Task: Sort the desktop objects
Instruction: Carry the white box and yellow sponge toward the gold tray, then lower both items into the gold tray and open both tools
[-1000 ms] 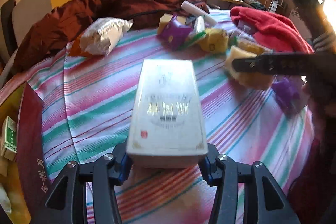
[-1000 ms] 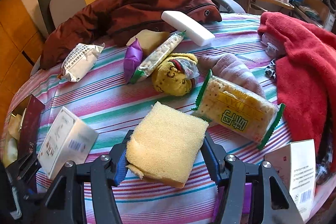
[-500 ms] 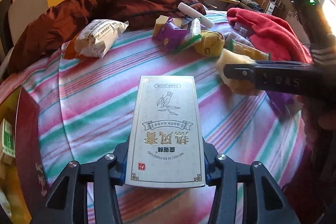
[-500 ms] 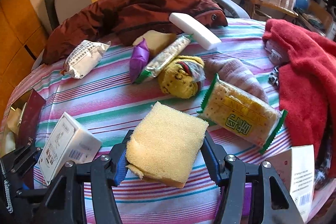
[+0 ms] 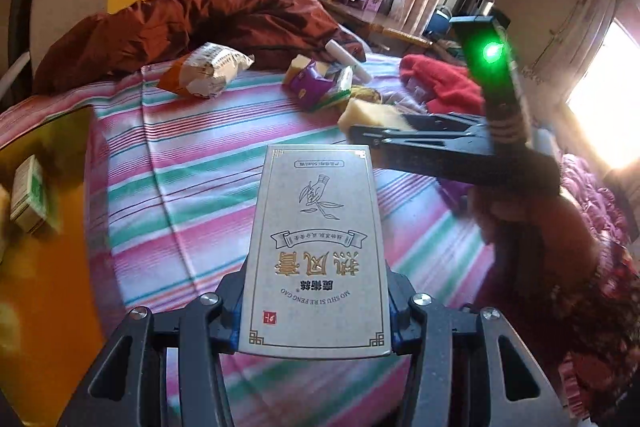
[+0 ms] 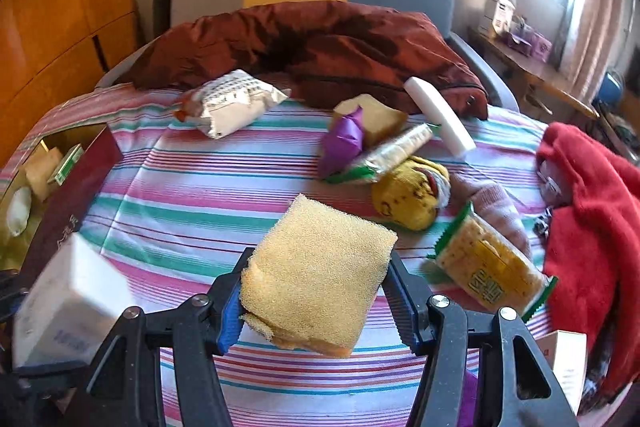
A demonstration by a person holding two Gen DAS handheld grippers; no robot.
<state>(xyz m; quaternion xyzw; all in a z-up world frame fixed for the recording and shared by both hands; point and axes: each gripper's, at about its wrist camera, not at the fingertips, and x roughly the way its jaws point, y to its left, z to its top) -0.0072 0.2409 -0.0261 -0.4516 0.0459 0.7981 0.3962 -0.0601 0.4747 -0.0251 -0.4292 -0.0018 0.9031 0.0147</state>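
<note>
Left gripper (image 5: pixel 316 311): jaws clamped on a pale carton (image 5: pixel 316 247) with gold lettering. Right gripper (image 6: pixel 314 303): jaws pinching a yellow sponge (image 6: pixel 320 275); the carton blurs at that view's left edge.

The tablecloth (image 6: pixel 224 187) is striped pink, teal and white. The carton (image 5: pixel 316 251) is pale grey with gold lettering and a gold border; the sponge (image 6: pixel 320 275) is yellow. At twelve o'clock lies a rust-brown jacket (image 6: pixel 320 43), at three o'clock a red towel (image 6: pixel 592 211). The cracker packet (image 6: pixel 488 267) is yellow with green edges, the wrapper (image 6: pixel 344 139) purple, the open box (image 6: pixel 76 183) dark red.
</note>
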